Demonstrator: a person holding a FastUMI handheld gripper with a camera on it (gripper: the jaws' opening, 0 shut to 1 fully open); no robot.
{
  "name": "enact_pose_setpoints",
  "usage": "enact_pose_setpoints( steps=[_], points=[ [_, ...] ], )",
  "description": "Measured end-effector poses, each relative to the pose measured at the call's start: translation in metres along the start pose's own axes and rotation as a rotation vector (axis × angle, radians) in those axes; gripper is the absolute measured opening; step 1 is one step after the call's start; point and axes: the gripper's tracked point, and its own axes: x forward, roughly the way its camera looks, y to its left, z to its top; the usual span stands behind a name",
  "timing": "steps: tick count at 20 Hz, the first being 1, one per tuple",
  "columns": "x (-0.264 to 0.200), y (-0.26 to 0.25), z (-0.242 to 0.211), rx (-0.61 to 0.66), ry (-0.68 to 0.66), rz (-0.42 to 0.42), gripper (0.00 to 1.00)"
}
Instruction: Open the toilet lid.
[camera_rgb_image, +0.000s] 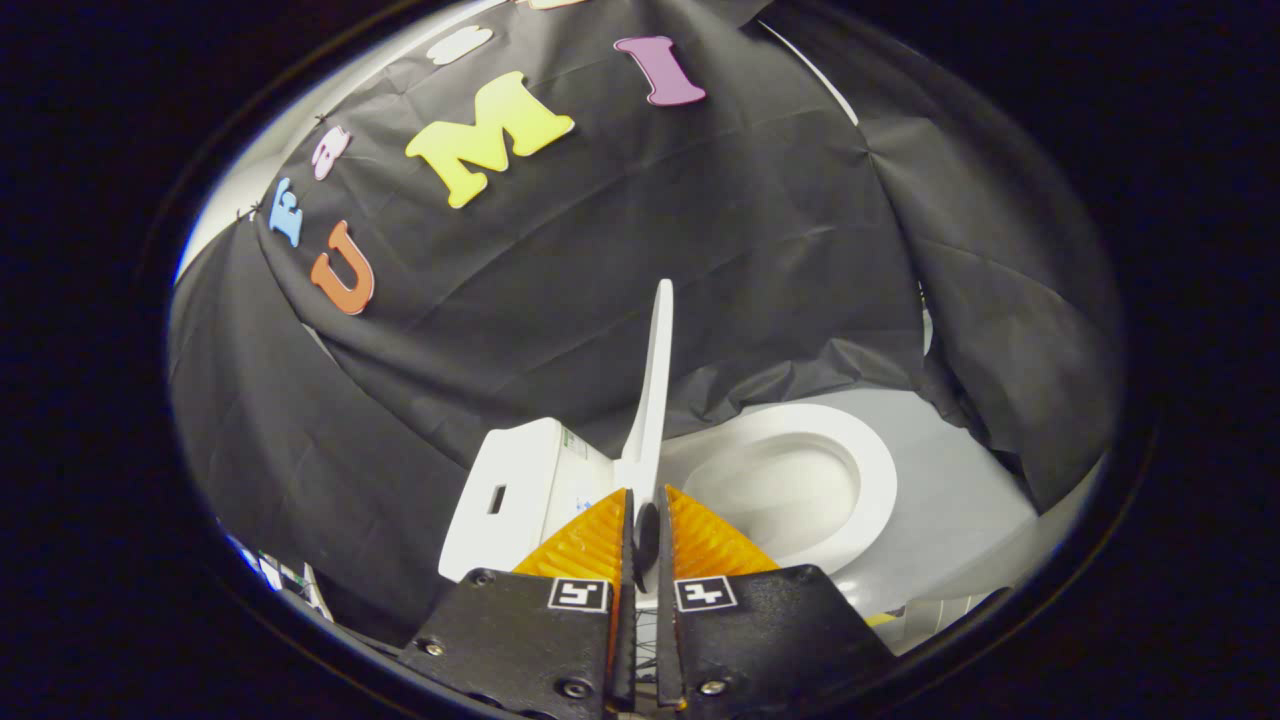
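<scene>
The white toilet lid stands raised and shows edge-on, rising straight ahead of the fingers. Its near edge runs down into the narrow gap between my two fingertips. My gripper is shut on that edge, one finger pressing each face of the lid. To the right of the lid lies the white seat ring around the open bowl. To the left of the lid is the white tank, with a small dark slot in its face.
Black cloth walls hang close behind and on both sides of the toilet. Grey floor shows beyond the seat ring. Some small clutter lies low beside the tank.
</scene>
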Motion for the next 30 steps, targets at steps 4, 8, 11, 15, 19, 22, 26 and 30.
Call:
enact_pose_setpoints(
  steps=[4,8,11,15,19,22,26,30],
  points=[
    [0.001,0.019,-0.001,-0.028,-0.02,-0.017,0.11],
    [0.004,0.036,-0.001,-0.055,-0.031,-0.033,0.11],
    [0.005,0.054,-0.003,-0.074,-0.035,-0.03,0.11],
    [0.006,0.075,-0.008,-0.108,-0.037,-0.026,0.11],
    [0.008,0.097,-0.013,-0.149,-0.057,-0.027,0.12],
    [0.009,0.118,-0.02,-0.184,-0.071,-0.016,0.11],
    [0.018,0.137,-0.023,-0.168,-0.071,0.004,0.12],
    [0.022,0.161,-0.035,-0.205,-0.065,0.03,0.12]
  ],
)
